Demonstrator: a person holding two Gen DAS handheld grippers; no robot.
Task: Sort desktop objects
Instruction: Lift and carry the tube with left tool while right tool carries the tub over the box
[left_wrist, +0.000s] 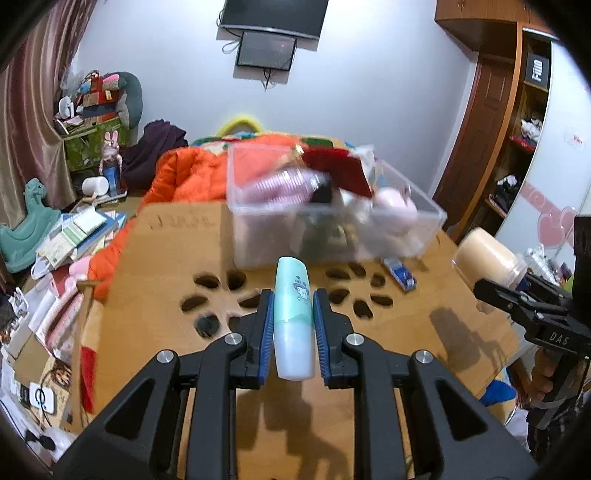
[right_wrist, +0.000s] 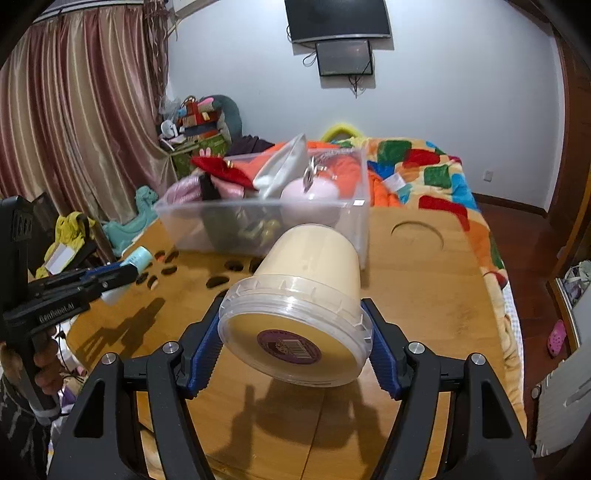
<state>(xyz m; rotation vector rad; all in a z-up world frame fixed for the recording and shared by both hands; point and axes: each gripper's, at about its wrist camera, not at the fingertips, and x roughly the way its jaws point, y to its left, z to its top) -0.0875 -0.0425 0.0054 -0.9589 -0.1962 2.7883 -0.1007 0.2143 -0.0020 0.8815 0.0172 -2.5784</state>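
Already both hands are loaded, so the coming move turns on how each held thing lies toward the clear plastic bin (left_wrist: 332, 221) straight ahead on the desk (left_wrist: 166, 258). Nearest in the left wrist view, the left gripper (left_wrist: 293, 317) has its jaws clenched on a small pale blue-green bottle (left_wrist: 293, 314), smooth plastic with a rounded cap and a little printed figure; its long axis runs forward along the fingers, cap end pointing at the bin's near wall, and it looks to be held clear of the desk. In the right wrist view the right gripper (right_wrist: 295, 332) grips a squat cream-coloured tub (right_wrist: 299, 295) by its clear ribbed lid rim, lid face with a round barcode sticker turned back toward the camera and the tub's body tilted forward and up toward the bin (right_wrist: 266, 221). Both jaws carry ridged blue pads (right_wrist: 205, 354). The desk is warm wood with a ring of oval cut-outs, and a small blue object (left_wrist: 400, 275) lies on it just before the bin's front right corner. The bin is thin, see-through and already heaped with pink, red and dark items above its rim. I judge the tub the nearer of the two to the bin, though either would have to rise over the near wall to go in. Beyond lies a bed with a patchwork blanket (right_wrist: 424, 170).
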